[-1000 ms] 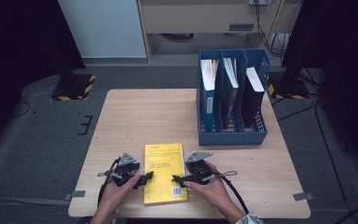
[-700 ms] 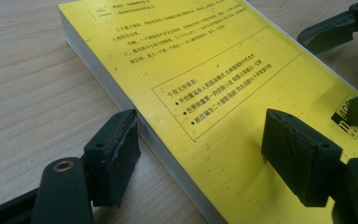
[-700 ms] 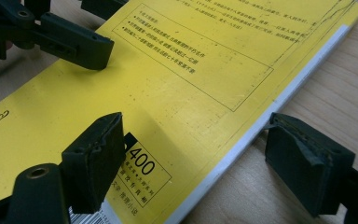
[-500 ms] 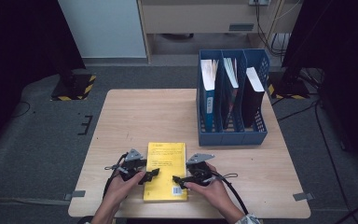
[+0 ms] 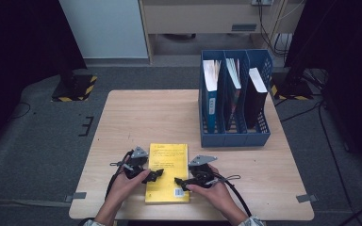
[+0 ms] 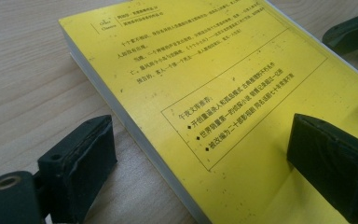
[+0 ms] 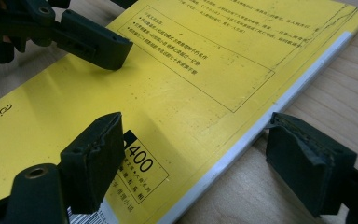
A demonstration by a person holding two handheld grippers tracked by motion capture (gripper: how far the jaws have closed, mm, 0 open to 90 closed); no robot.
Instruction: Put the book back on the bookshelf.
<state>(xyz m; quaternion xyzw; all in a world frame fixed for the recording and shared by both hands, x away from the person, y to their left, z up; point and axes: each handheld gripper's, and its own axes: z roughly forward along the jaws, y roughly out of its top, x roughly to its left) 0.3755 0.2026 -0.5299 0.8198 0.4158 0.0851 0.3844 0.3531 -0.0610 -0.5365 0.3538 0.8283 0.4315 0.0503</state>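
A yellow paperback book [image 5: 167, 165] lies flat near the table's front edge, back cover up, with a barcode at its near corner. My left gripper [image 5: 154, 176] is at the book's left edge. Its jaws have just been opening and now straddle that edge [image 6: 205, 158], one pad on the wood, the other over the cover, neither pressing. My right gripper [image 5: 181, 182] is at the right edge, open. Here too one pad hovers over the cover and the other stands beside the spine [image 7: 200, 158]. The left gripper's jaw [image 7: 98, 44] shows across the book.
A blue three-slot file holder [image 5: 233, 136] stands at the back right of the wooden table [image 5: 141, 117], with a book or folder upright in each slot. Dark floor, cables and furniture legs surround the table.
My left gripper has slid to the right, up to the book's left edge, and its jaws stand wider. The right gripper and the book have stayed where they were.
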